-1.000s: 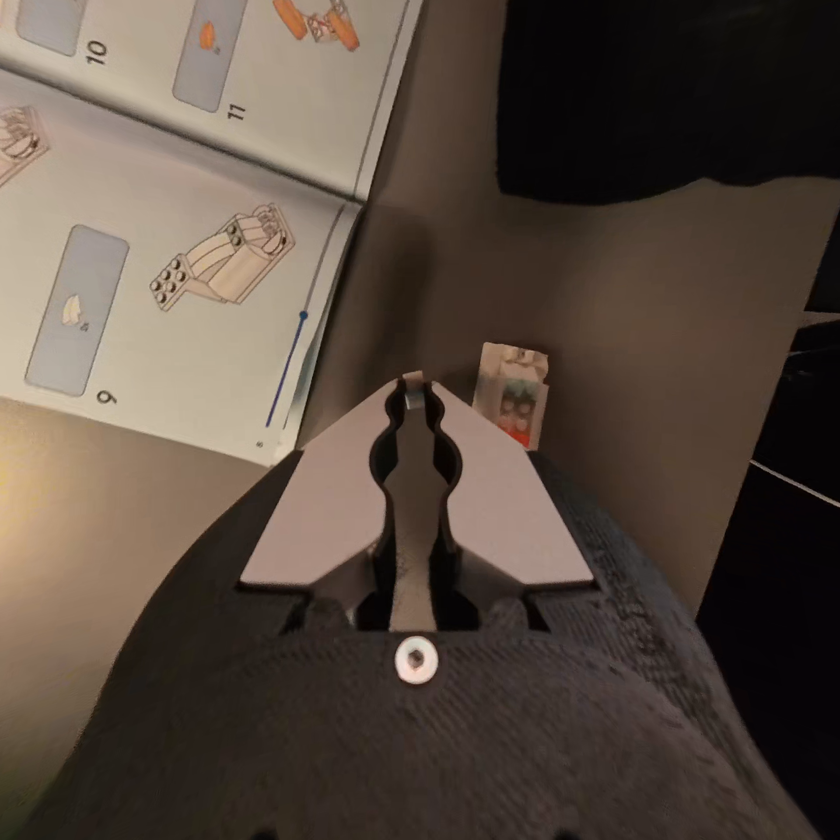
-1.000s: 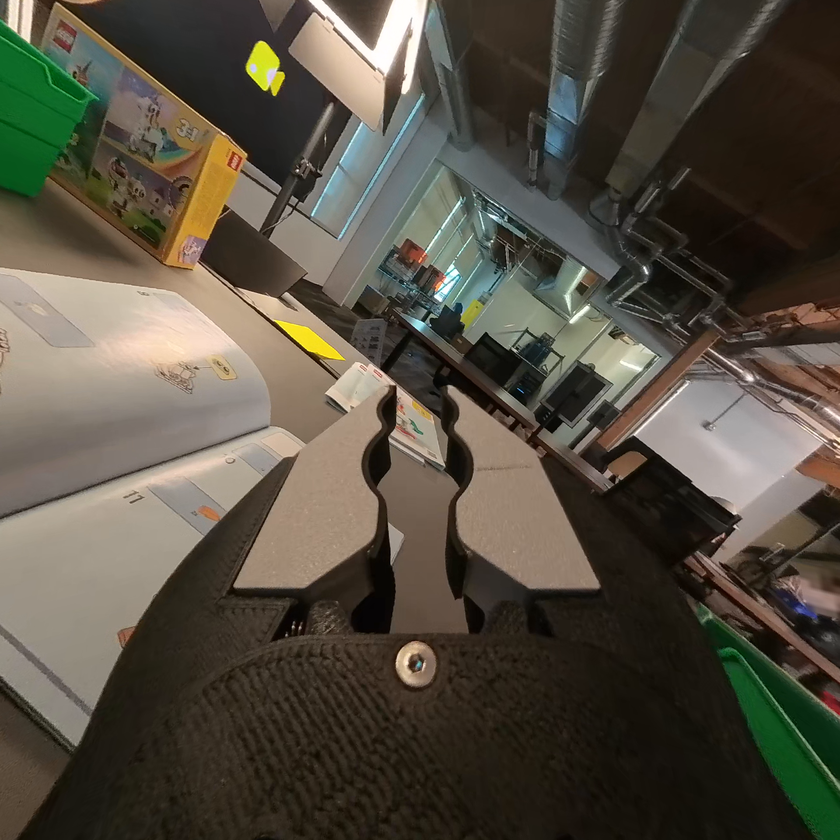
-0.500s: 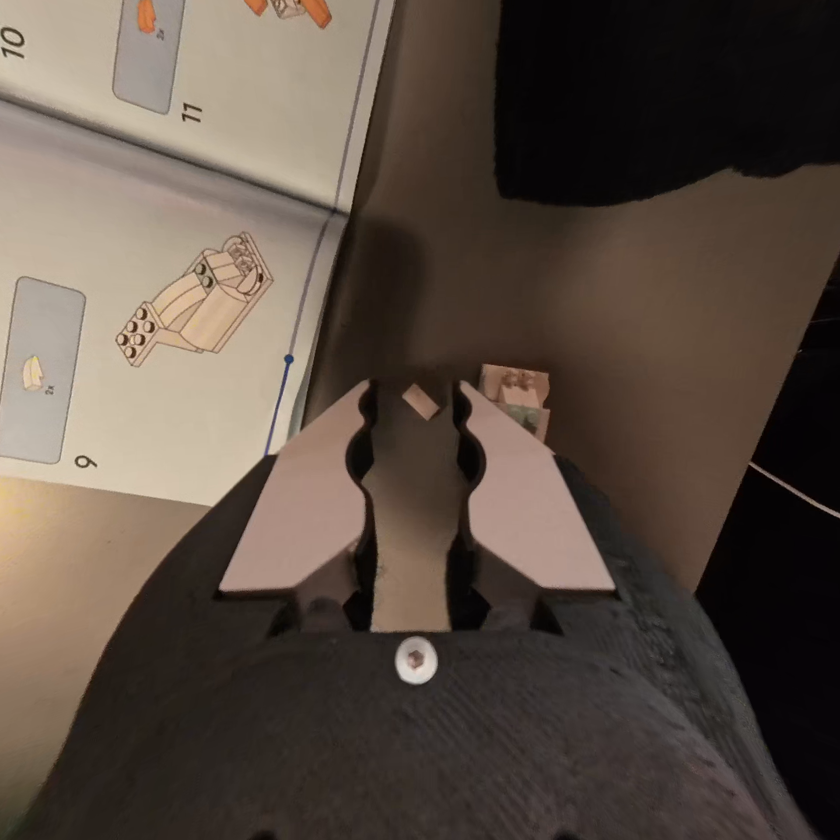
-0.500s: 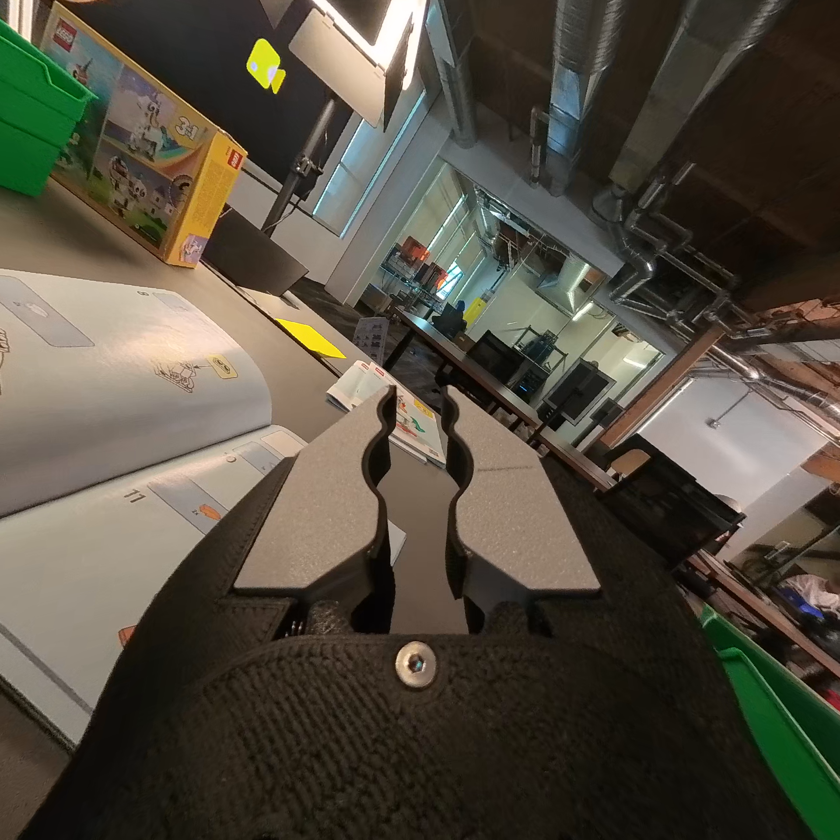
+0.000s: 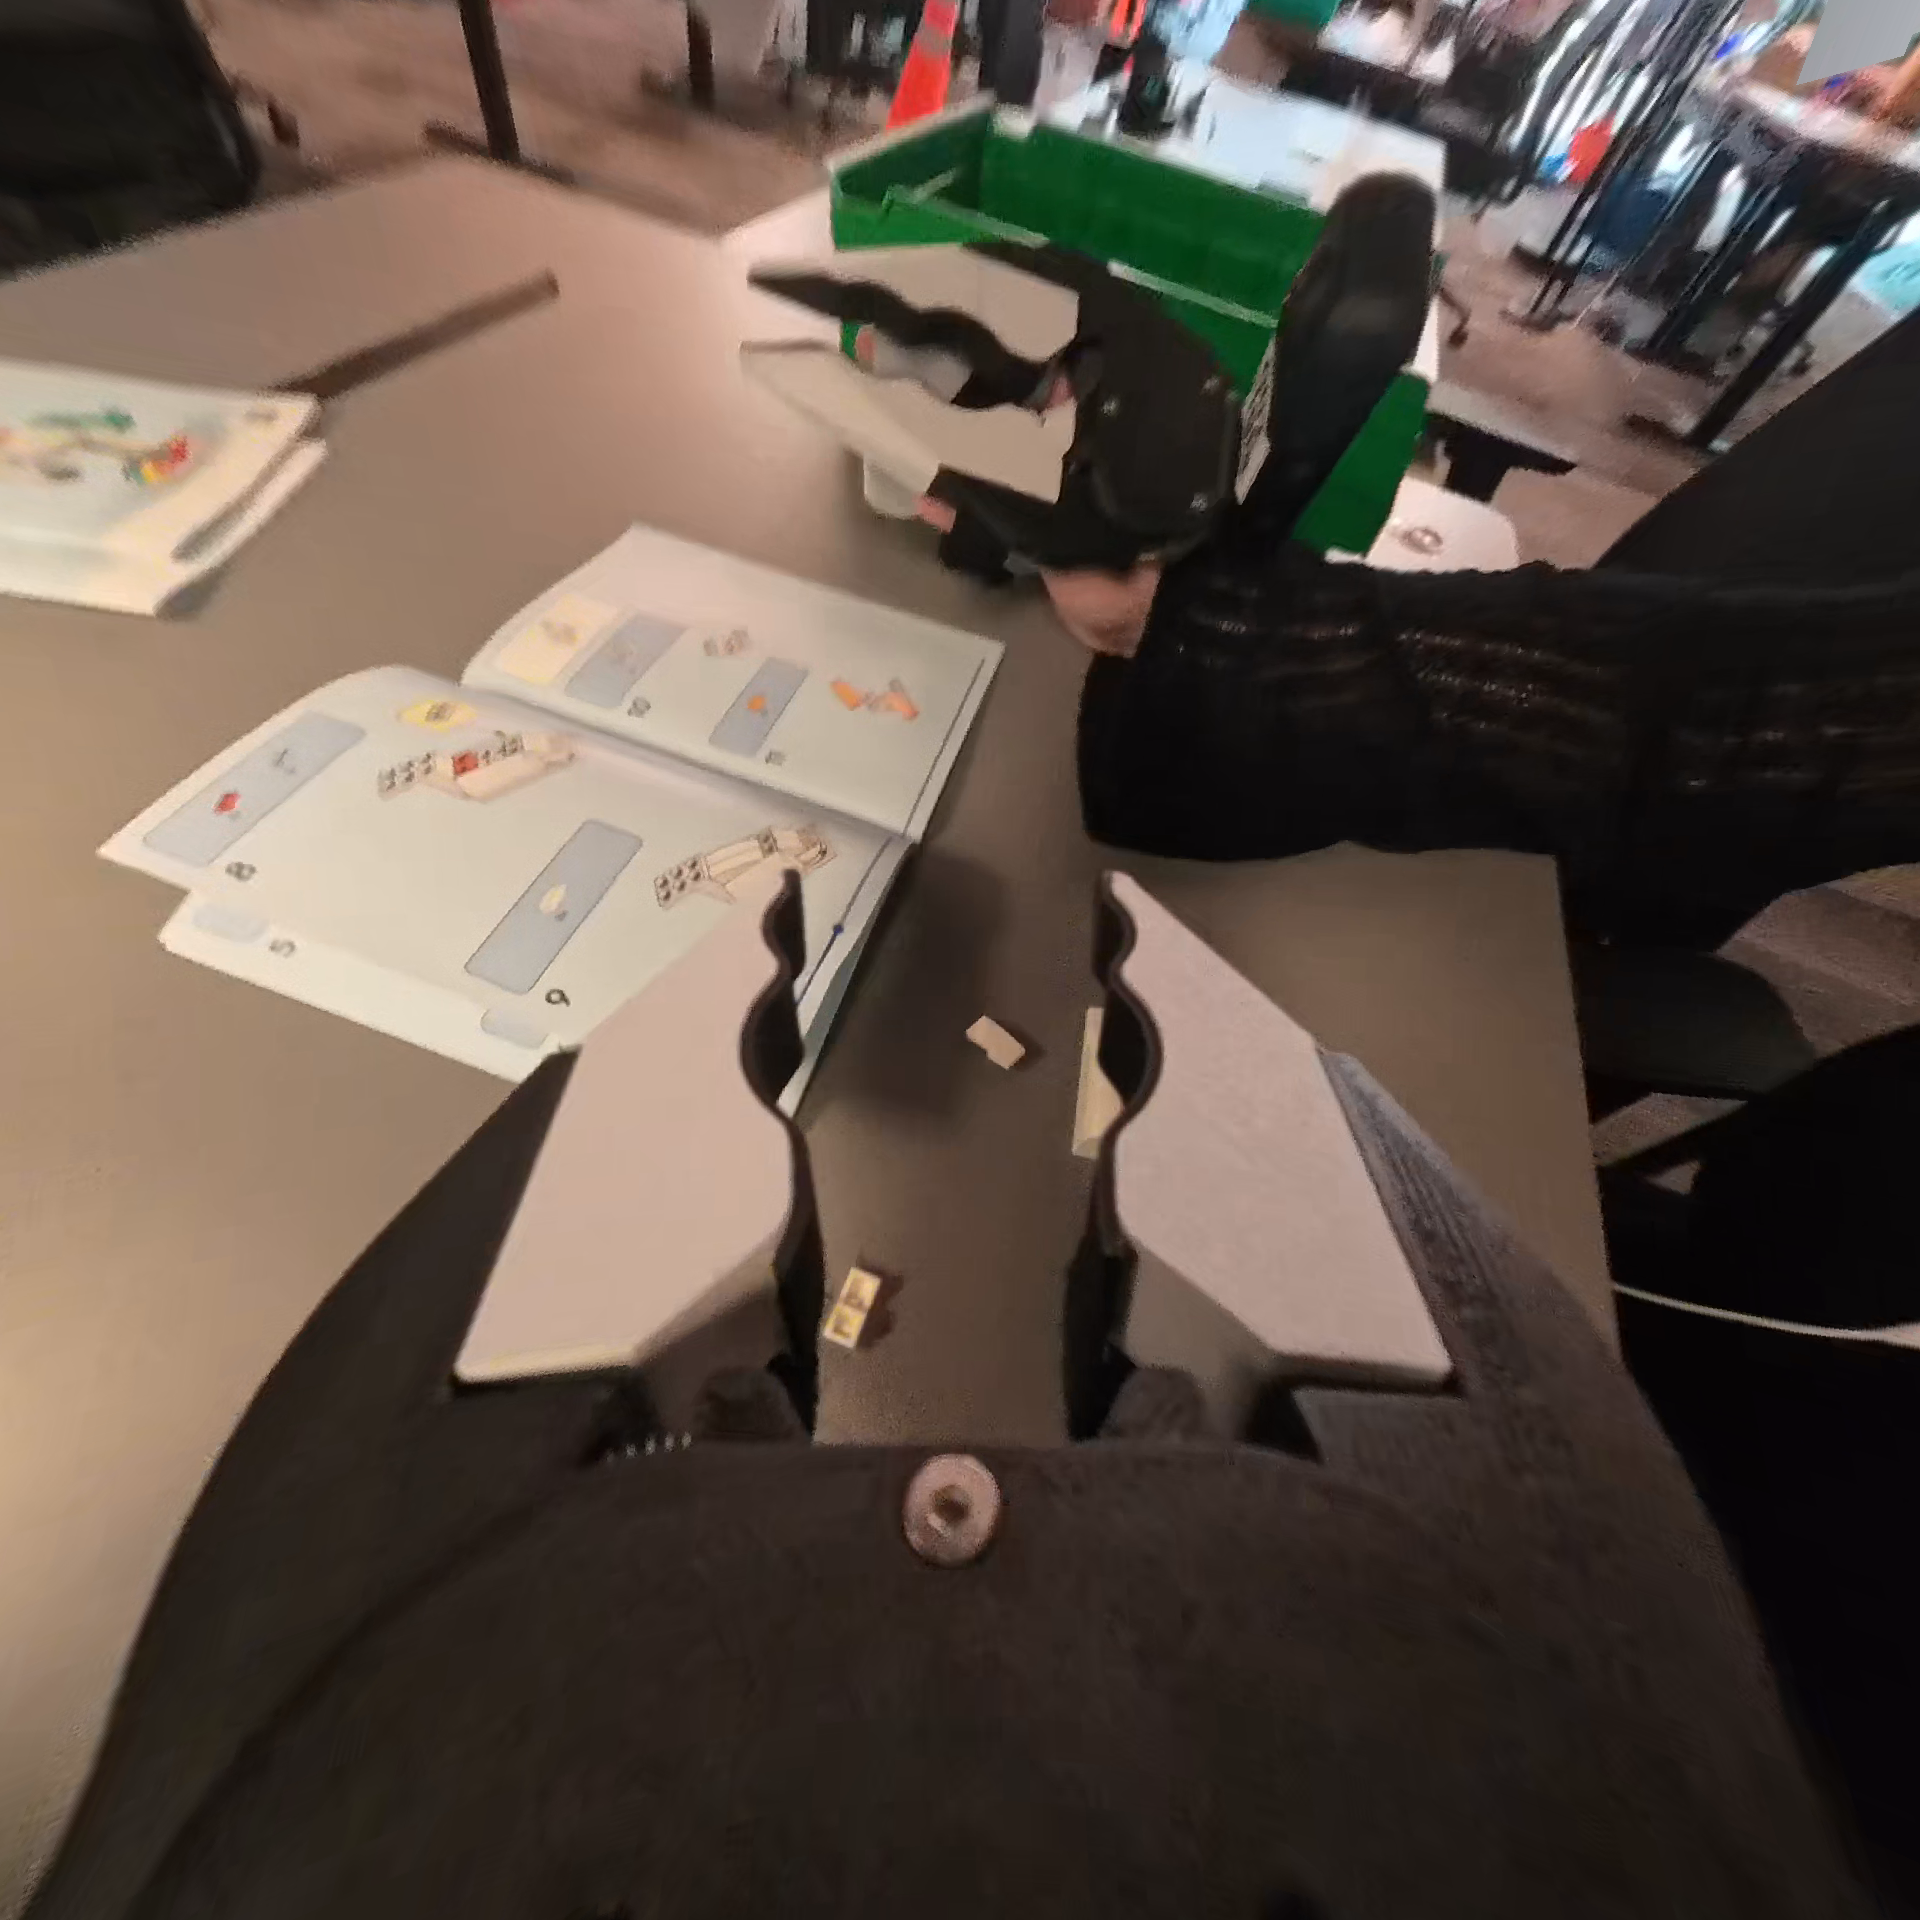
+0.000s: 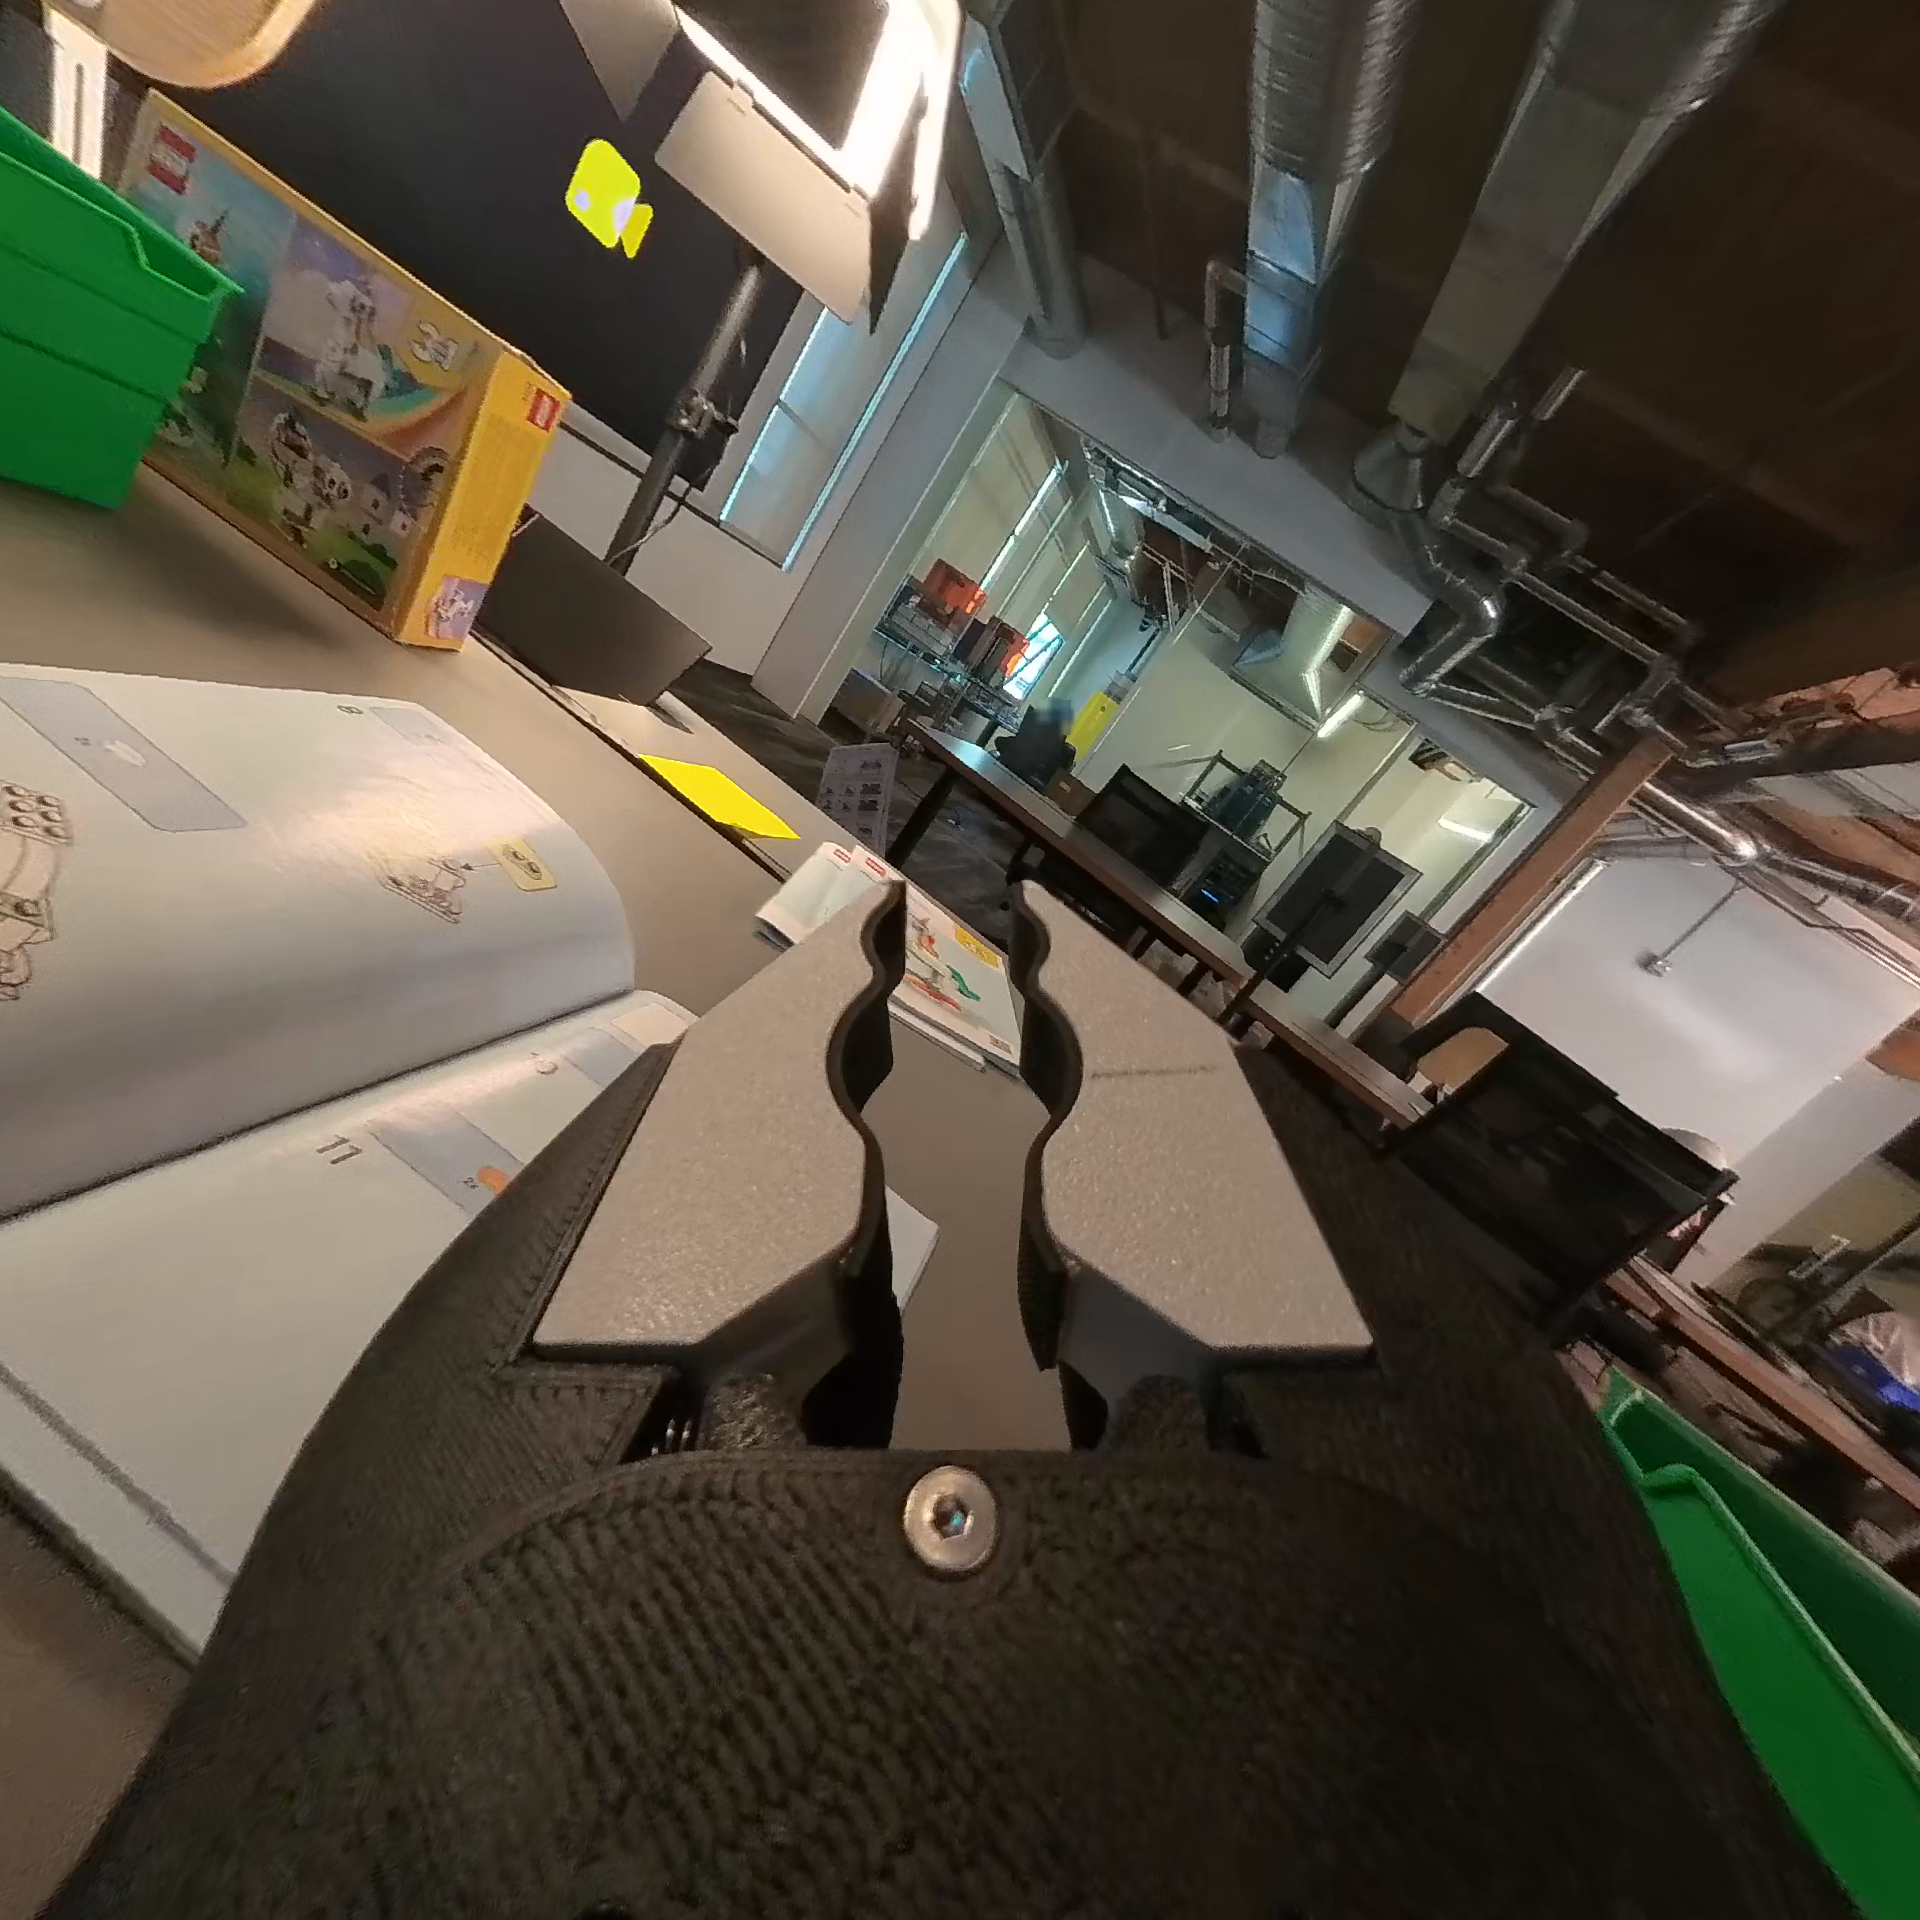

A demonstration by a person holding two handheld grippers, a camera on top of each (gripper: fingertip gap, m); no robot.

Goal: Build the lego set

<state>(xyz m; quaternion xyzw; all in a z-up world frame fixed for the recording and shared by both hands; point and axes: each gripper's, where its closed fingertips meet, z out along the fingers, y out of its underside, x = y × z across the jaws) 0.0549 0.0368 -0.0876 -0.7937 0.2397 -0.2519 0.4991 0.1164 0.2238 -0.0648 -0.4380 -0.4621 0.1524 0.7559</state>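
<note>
The build looks barely begun: both the left gripper (image 5: 945,935) and right gripper (image 6: 954,902) have their jaws released and empty, loose tan pieces (image 5: 994,1041) lie unjoined on the tabletop (image 5: 260,1143) beside the open instruction booklet (image 5: 582,810).

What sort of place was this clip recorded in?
Probably a shared workshop or lab space, not a home: exposed ceiling ducts, rows of long work tables with equipment, and green storage bins beside the open instruction booklet on the grey table.
</note>
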